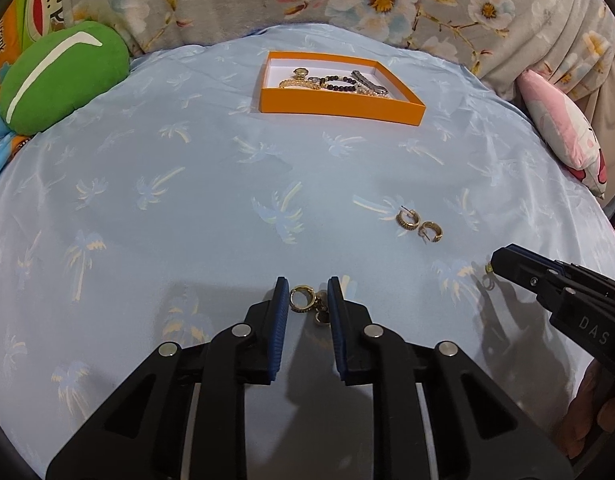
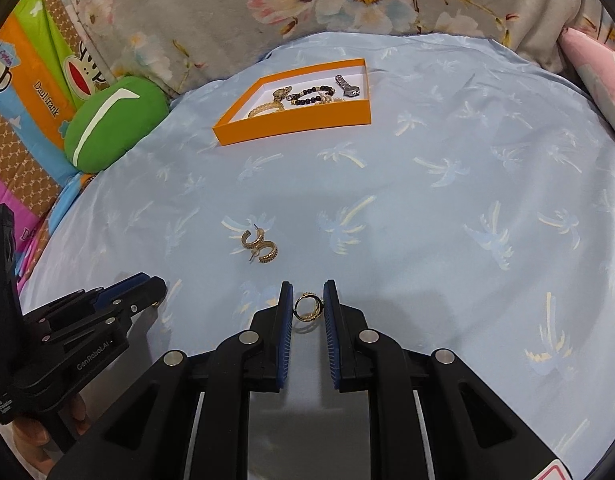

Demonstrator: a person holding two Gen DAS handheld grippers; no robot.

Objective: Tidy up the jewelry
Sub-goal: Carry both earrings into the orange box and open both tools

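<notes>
Left wrist view: our left gripper [image 1: 307, 294] brackets a charm hoop earring [image 1: 298, 299], jaws apart and holding nothing; our right gripper [image 2: 307, 298] likewise straddles its mate [image 2: 307, 307]; next we pinch gently, then carry both to the orange box [image 1: 339, 109].

In the box [image 1: 339, 110], the tangled bracelets [image 1: 335, 82] are too small to separate. The box's near wall hides the bracelets' lower parts.

Blue palm-print bedsheet [image 1: 187, 200] carries orange box [image 1: 339, 110], gold earrings [image 1: 419, 226], perhaps four.
</notes>
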